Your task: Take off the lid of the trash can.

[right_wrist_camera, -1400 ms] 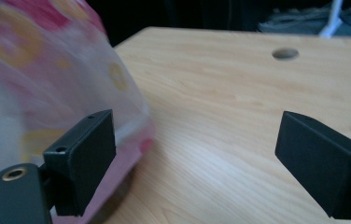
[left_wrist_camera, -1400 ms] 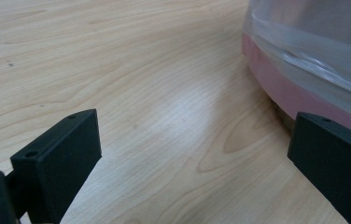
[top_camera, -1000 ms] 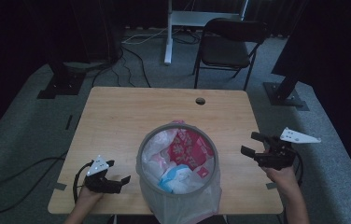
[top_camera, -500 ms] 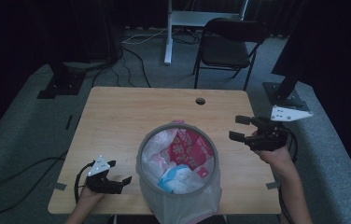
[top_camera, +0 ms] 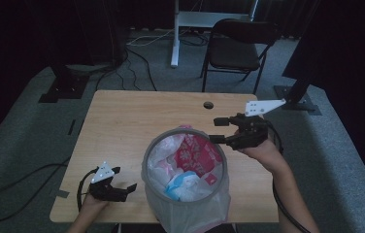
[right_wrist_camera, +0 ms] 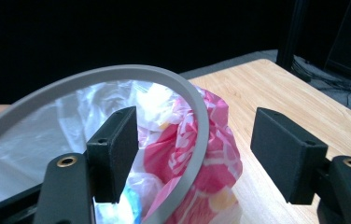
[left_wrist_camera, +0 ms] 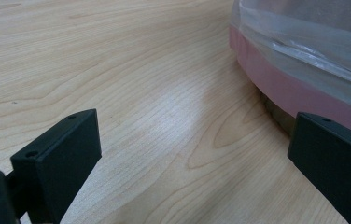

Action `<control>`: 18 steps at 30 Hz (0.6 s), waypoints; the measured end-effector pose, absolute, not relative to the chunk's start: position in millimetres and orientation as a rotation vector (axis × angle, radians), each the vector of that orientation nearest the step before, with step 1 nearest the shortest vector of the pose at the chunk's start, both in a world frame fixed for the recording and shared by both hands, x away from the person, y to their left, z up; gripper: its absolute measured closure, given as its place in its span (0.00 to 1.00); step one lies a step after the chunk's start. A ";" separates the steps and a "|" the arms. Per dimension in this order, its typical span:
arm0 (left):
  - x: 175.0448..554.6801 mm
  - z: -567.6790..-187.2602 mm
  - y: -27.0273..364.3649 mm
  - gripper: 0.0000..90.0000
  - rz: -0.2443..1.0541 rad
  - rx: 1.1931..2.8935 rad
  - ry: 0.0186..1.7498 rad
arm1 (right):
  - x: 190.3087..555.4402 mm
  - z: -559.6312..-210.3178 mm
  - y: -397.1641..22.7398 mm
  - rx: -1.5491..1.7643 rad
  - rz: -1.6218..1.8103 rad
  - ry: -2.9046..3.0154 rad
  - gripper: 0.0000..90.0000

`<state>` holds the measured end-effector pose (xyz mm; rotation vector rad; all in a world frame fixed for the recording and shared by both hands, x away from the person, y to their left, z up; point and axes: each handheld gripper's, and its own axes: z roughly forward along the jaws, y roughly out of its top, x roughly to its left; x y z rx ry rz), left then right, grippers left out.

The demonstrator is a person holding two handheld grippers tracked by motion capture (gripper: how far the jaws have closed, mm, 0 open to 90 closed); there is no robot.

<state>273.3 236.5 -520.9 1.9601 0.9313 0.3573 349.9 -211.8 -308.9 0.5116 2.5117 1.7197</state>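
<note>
A grey-rimmed bin (top_camera: 185,141) stands on the wooden table (top_camera: 122,126), lined with a clear bag and stuffed with a pink patterned plastic bag (top_camera: 195,155) and white and blue bags. My right gripper (top_camera: 219,130) hovers open at the bin's far right rim. In the right gripper view the grey rim (right_wrist_camera: 197,116) and pink bag (right_wrist_camera: 211,154) lie between the open jaws of that gripper (right_wrist_camera: 194,147). My left gripper (top_camera: 124,182) rests open low on the table left of the bin. In its own view the left gripper (left_wrist_camera: 192,158) faces the bin's pink base (left_wrist_camera: 295,88).
A black folding chair (top_camera: 234,48) and a white desk leg (top_camera: 175,34) stand beyond the table. A small round hole (top_camera: 208,104) sits near the table's far edge. Cables run over the grey floor at left. Bare tabletop (top_camera: 122,126) spreads left of the bin.
The right gripper has moved from the table's right edge leftward and forward to the bin's rim. The left gripper has stayed in place.
</note>
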 end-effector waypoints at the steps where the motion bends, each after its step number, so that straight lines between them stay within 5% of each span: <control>1: 273.4 -520.9 236.6 0.03 0.356 1.962 0.932 | 351.6 -309.4 -208.8 0.510 1.717 2.525 0.35; 11: 272.5 -520.2 234.1 0.03 0.364 1.977 0.932 | 362.0 -314.3 -185.4 0.500 1.596 2.611 0.41; 18: 272.7 -520.5 234.7 0.03 0.366 1.975 0.936 | 364.4 -317.8 -176.4 0.478 1.506 2.674 0.59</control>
